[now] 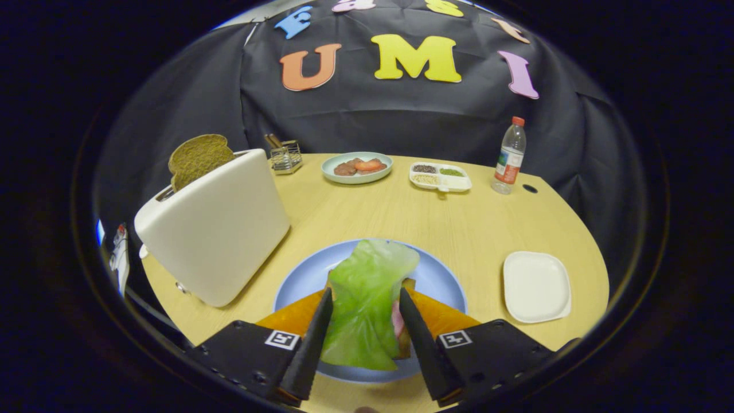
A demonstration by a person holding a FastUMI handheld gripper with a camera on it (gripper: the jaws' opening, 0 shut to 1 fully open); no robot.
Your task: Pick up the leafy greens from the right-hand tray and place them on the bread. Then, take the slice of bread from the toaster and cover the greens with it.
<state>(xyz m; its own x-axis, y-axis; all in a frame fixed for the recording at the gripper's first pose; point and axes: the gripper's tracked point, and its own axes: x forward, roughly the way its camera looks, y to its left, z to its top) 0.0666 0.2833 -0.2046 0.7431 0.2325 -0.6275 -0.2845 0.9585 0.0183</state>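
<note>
A green leaf (367,298) lies between the fingers of my gripper (365,301), spread over a sandwich base on the blue plate (444,281). Bread (408,285) and a bit of pink filling (396,322) peek out at the leaf's right edge. The fingers stand apart on either side of the leaf, at its edges without pinching it. The gripper is open. To the left stands a white toaster (221,229) with a dark slice of bread (198,158) sticking up from its slot. The white right-hand tray (536,287) is bare.
At the back of the wooden table (459,223) stand a wire holder (285,156), a pale dish with meat and tomato (356,167), a white compartment tray with seasonings (440,176) and a plastic bottle (509,155). A small hole (530,188) is in the tabletop near the bottle.
</note>
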